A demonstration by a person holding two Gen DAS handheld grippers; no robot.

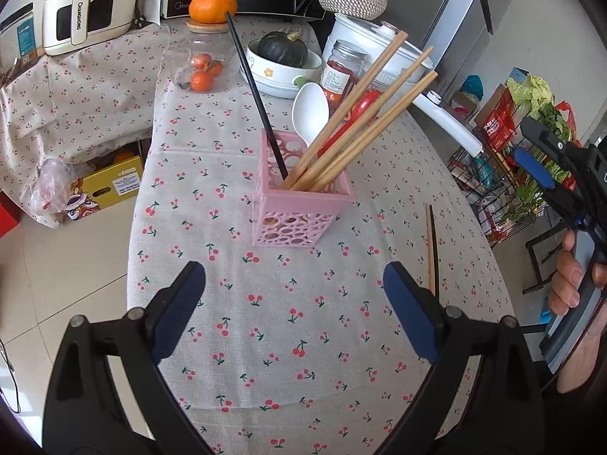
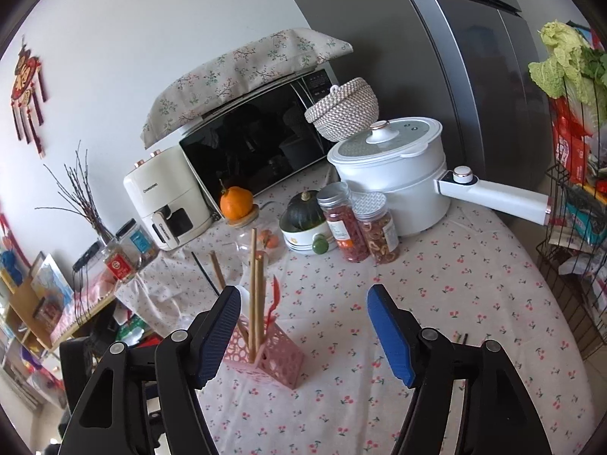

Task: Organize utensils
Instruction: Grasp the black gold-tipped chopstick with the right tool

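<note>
A pink perforated holder (image 1: 303, 197) (image 2: 279, 360) stands upright on the cherry-print tablecloth (image 1: 303, 341). In it lean several wooden chopsticks (image 1: 364, 121), a black chopstick (image 1: 258, 102), a white spoon (image 1: 310, 110) and a red spoon (image 1: 364, 106). A wooden and a black chopstick (image 1: 432, 250) (image 2: 461, 339) lie loose on the cloth to the holder's right. My left gripper (image 1: 294, 276) hangs open just in front of the holder, nothing between its fingers. My right gripper (image 2: 303, 295) (image 1: 527, 144) is open and empty, held by a hand off the table's right side.
At the back stand a white electric pot (image 2: 390, 174) with a long handle (image 2: 497, 193), two jars (image 2: 356, 223), a bowl holding a green squash (image 1: 282, 53), a glass jar of oranges (image 1: 201, 68), a microwave and an air fryer. A wire rack of groceries (image 1: 504, 174) stands right of the table.
</note>
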